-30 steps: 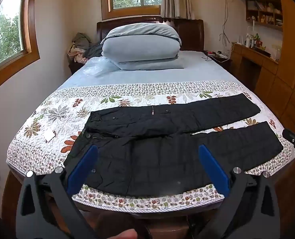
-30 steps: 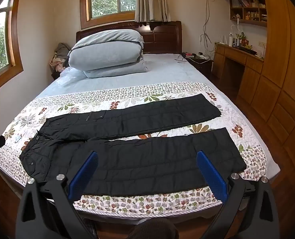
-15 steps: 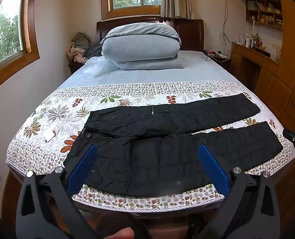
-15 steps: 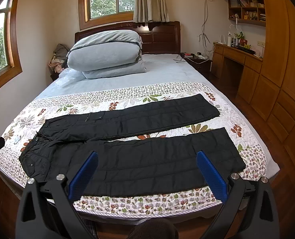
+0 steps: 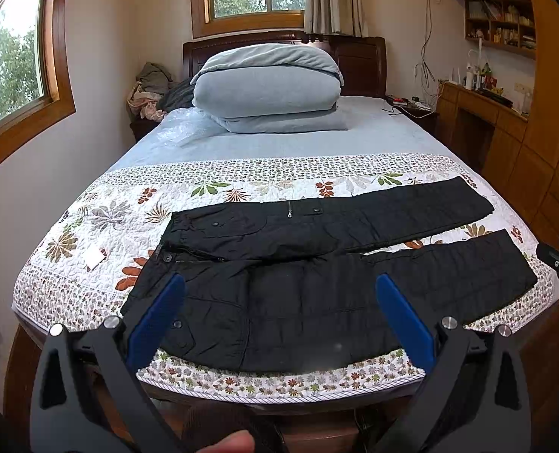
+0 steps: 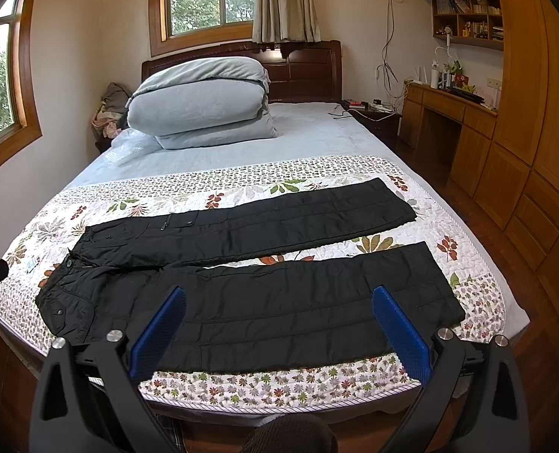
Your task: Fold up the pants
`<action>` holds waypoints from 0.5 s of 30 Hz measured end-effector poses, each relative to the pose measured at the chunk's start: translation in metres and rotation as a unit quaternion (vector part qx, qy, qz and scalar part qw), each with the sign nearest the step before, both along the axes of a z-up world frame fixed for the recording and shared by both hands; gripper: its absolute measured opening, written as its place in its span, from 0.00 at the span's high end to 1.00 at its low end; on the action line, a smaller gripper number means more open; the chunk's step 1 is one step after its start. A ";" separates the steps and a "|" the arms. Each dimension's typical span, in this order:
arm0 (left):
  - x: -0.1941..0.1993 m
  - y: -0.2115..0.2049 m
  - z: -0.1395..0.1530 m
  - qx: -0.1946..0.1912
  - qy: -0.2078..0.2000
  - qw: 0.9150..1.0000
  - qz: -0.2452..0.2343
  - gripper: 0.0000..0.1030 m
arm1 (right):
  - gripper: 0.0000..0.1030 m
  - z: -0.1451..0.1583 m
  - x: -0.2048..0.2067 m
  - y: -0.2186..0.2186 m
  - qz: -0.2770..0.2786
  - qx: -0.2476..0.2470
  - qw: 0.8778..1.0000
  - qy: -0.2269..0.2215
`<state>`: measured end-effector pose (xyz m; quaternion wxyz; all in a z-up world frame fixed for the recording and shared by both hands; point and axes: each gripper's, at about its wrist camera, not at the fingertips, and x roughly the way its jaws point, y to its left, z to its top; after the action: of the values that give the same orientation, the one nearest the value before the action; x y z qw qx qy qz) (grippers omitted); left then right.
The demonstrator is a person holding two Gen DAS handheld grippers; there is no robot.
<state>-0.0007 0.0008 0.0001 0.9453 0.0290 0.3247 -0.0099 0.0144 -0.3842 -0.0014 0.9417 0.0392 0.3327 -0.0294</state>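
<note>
Black quilted pants (image 5: 317,287), laid flat, legs splayed, on floral quilt (image 5: 102,222). L gripper (image 5: 279,298) & R gripper (image 6: 277,309): both spread wide, empty, above near leg, not touching.

Bed (image 5: 423,132), wooden frame, ahead of both tongs. Directly on it: floral quilt (image 5: 102,219) across the near end; black pants (image 5: 317,264) spread flat on the quilt, just beyond the fingertips; folded grey duvet (image 5: 268,90) far beyond, by the headboard.
</note>
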 end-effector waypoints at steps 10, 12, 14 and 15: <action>0.000 0.000 0.001 0.001 -0.001 1.000 0.000 0.02 | 0.03 0.000 0.000 0.001 0.000 0.000 1.000 0.000; 0.000 0.000 0.001 0.000 -0.002 1.000 0.000 0.02 | 0.03 0.000 0.000 0.001 0.000 -0.001 1.000 0.000; 0.000 0.000 0.001 0.001 -0.001 1.000 0.000 0.02 | 0.03 0.000 0.000 0.000 -0.001 0.000 1.000 0.000; 0.000 0.000 0.000 0.001 -0.001 1.000 0.001 0.02 | 0.03 0.000 0.000 0.001 0.000 0.000 1.000 0.000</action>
<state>-0.0008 0.0006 0.0005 0.9458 0.0297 0.3234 -0.0088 0.0146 -0.3833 -0.0014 0.9416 0.0392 0.3331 -0.0298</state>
